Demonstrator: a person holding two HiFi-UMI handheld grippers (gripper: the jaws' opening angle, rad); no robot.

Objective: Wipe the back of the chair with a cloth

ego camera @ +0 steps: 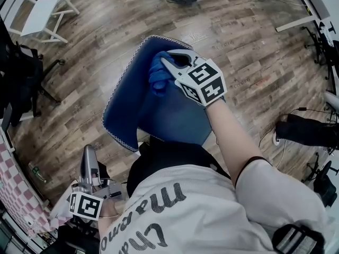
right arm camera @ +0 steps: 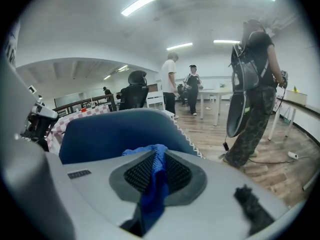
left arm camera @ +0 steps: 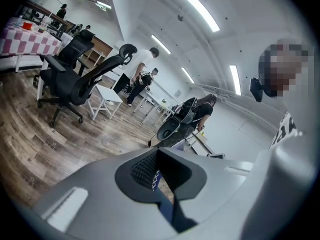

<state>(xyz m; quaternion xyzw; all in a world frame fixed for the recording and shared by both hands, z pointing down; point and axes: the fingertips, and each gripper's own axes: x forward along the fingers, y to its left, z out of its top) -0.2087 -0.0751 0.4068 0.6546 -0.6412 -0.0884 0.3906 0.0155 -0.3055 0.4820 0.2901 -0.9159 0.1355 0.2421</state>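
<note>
The chair's blue back (ego camera: 159, 112), edged with white zigzag stitching, stands in front of me in the head view. My right gripper (ego camera: 168, 63) is shut on a bunched blue cloth (ego camera: 158, 75) and presses it against the upper part of the back. In the right gripper view the cloth (right arm camera: 152, 194) is pinched between the pads and hangs towards the camera, with the chair back (right arm camera: 110, 134) just beyond my right gripper (right arm camera: 157, 156). My left gripper (ego camera: 87, 163) hangs low at my left side, away from the chair, jaws together and holding nothing. A sliver of chair edge shows past my left gripper (left arm camera: 157, 166).
A white folding chair (ego camera: 39, 12) stands at the far left, a black office chair (ego camera: 21, 73) beside it. A checked tablecloth (ego camera: 16, 189) lies at the lower left. Cables and black gear (ego camera: 304, 131) are on the floor at right. A person with a backpack (right arm camera: 252, 79) stands nearby.
</note>
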